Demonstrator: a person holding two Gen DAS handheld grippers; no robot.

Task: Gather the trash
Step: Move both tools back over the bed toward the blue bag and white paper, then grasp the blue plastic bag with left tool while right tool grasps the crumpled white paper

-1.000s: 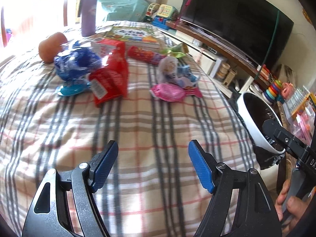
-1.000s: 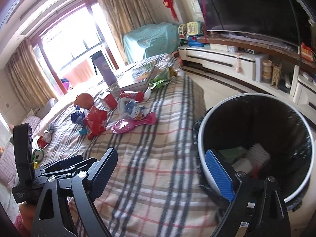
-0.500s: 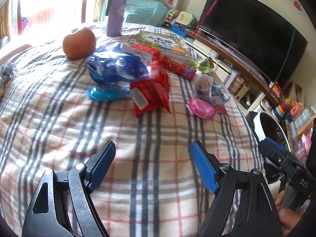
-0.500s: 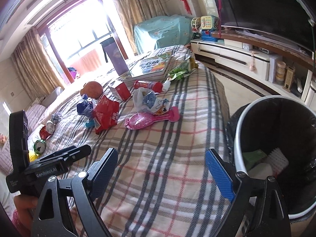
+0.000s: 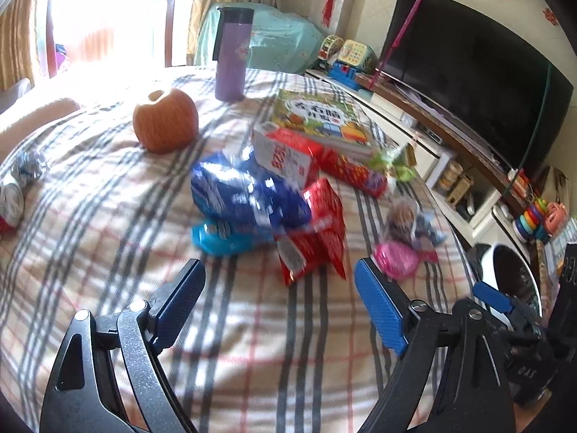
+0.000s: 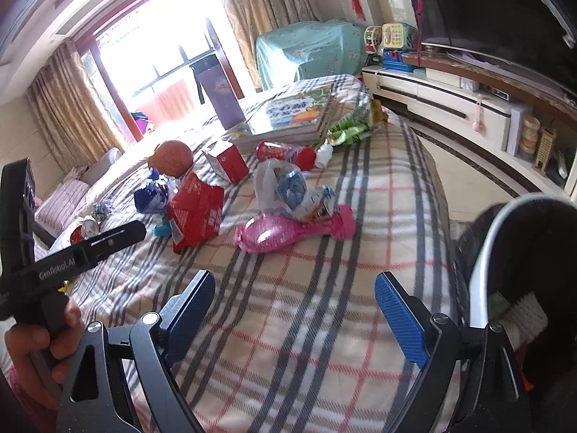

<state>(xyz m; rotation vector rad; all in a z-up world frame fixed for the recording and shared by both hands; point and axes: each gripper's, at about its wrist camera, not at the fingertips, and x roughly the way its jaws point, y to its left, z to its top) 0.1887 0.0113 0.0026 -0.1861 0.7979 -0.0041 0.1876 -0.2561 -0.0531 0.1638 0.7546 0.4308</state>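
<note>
Now left gripper [image 5: 277,306], jaws wide and empty, has closed on the red wrapper [image 5: 313,223] just ahead; right gripper [image 6: 294,315] likewise wide, so next pickup is imminent.

**Both grippers leave the bin and close in on the wrapper pile**

The left gripper [image 5: 277,303], jaws spread as before, has advanced over the plaid-covered table [image 5: 108,216] until the crumpled red foil snack bag [image 5: 317,231] and the shiny blue plastic wrapper [image 5: 249,195] lie just ahead of its fingertips. The right gripper [image 6: 294,310] has swung away from the white-rimmed black-lined trash bin [image 6: 483,263], which has slid to the right edge of its view, and now faces the glossy pink foil packet [image 6: 285,231].
</note>
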